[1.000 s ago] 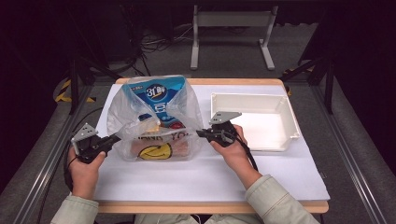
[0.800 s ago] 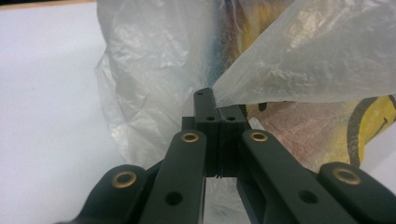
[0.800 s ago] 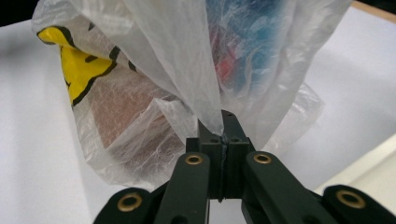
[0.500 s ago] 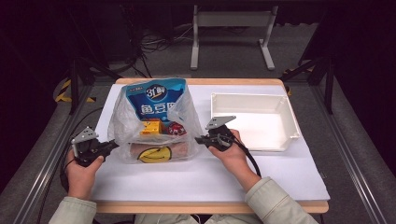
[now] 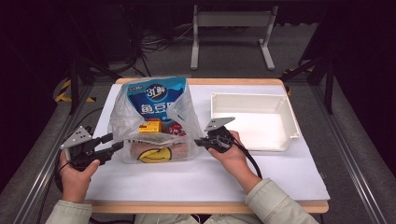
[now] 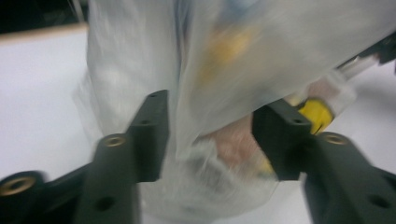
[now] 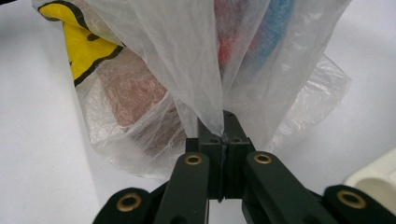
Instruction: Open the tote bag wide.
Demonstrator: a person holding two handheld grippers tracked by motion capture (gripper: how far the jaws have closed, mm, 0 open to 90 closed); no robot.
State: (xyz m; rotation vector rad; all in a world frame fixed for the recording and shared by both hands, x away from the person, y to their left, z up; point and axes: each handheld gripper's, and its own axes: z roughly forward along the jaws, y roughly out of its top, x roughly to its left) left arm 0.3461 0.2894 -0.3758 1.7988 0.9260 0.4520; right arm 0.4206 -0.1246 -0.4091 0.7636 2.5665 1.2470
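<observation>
High view: clear plastic bag (image 5: 154, 121) standing on the white sheet (image 5: 210, 182), left of centre, mouth up, long axis roughly vertical. Blue packet (image 5: 156, 100) upright at the back inside it, yellow smiley packet (image 5: 156, 155) flat at the front. White tray (image 5: 289, 123) just right of the bag, apart from it.

Right gripper (image 5: 198, 141): clenched on the bag's right edge, film pinched flat between the pads. Confirmed in right gripper view (image 7: 223, 135): jaws fully together, film (image 7: 187, 56) fanning up from the pinch.

Left gripper (image 5: 114, 141): at the bag's lower left side, jaws pointing right into it. Just been opening; now released, standing apart. Left gripper view (image 6: 210, 135): a fold of the film (image 6: 224, 60) between the jaws, pads (image 6: 149, 126) not pressing on it as far as the blur allows.

Key relation: bag straight ahead of the left fingers, its left wall between or just past the tips; left hand nearer the free side, right hand anchoring the other. Judging by that: next a regrip higher on the left rim, to spread the mouth.

View differences: high view gives the layout, tray and both hands, but the pinch reads too small. Right gripper view settles the pinch. Left gripper view gives the jaw gap and the fold; motion-blurred, contents barely legible.
</observation>
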